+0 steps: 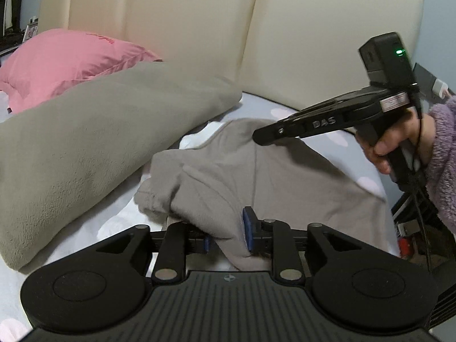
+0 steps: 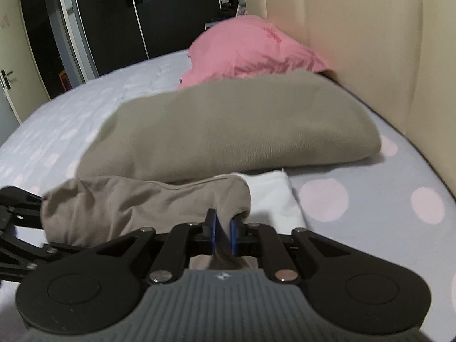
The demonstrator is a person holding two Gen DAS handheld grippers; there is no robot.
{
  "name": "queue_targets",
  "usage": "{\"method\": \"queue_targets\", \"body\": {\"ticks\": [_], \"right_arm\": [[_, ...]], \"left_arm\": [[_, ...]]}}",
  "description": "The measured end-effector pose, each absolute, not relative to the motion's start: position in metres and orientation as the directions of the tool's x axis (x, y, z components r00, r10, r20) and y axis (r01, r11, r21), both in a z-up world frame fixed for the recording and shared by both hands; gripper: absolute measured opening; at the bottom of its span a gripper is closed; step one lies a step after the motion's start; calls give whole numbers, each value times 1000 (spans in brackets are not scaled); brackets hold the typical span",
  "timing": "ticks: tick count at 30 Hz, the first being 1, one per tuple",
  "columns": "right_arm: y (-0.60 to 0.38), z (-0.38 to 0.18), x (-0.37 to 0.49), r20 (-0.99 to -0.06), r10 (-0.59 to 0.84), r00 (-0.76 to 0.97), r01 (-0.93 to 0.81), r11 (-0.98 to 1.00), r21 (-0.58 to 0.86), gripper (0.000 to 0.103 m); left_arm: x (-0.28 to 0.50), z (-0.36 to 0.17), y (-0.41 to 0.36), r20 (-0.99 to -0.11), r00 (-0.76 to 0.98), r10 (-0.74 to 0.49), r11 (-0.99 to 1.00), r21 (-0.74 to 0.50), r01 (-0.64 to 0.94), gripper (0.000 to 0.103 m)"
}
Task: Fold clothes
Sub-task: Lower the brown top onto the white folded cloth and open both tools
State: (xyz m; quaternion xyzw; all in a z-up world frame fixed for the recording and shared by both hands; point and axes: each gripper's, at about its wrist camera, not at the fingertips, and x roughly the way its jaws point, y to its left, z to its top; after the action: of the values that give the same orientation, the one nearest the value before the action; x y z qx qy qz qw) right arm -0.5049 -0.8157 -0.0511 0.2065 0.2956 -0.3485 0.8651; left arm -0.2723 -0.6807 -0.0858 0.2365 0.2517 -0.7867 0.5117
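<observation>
A grey-beige garment [image 1: 256,176] lies bunched on the bed, partly over a white cloth [image 1: 196,139]. My left gripper [image 1: 228,235] has its blue pads closed on a thick fold of the garment near its front edge. In the right wrist view my right gripper [image 2: 223,235] is shut on a thin fold of the same garment [image 2: 136,205], lifted a little off the sheet. The right gripper's body [image 1: 327,122] shows in the left wrist view above the garment's far side. The left gripper's frame [image 2: 17,222] shows at the left edge of the right wrist view.
A large olive fleece pillow [image 1: 94,148] lies just behind the garment, with a pink pillow [image 1: 65,59] beyond it. The cream padded headboard [image 1: 199,22] backs the bed. The sheet is pale blue with pink dots [image 2: 384,199]. Dark wardrobe doors [image 2: 114,22] stand across the room.
</observation>
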Motion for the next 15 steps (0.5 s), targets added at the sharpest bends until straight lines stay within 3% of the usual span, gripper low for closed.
{"method": "queue_targets", "body": {"ticks": [2,6,9,15], "right_arm": [[-818,-59,-505,-658,-494,569,739,658,145,13],[-817,-62,-518,-638,-552,536,784,606,134,29],[-806,-51,-537,-603,-589,538,803,575,156,30],[-770,-39,-536,-550,-599,582,778,607,162,29]], "left_arm": [[-267,-86,-684,-631,-344,-695,-338,-137,931,39],[-256,-75,-680,-629,-287,-722,-297,-92,950,44],[-255,-56,-664,-603,-191,-775,-228,-15,973,45],[-269,-36,-660,-559,-255,-789,-285,-35,958,42]]}}
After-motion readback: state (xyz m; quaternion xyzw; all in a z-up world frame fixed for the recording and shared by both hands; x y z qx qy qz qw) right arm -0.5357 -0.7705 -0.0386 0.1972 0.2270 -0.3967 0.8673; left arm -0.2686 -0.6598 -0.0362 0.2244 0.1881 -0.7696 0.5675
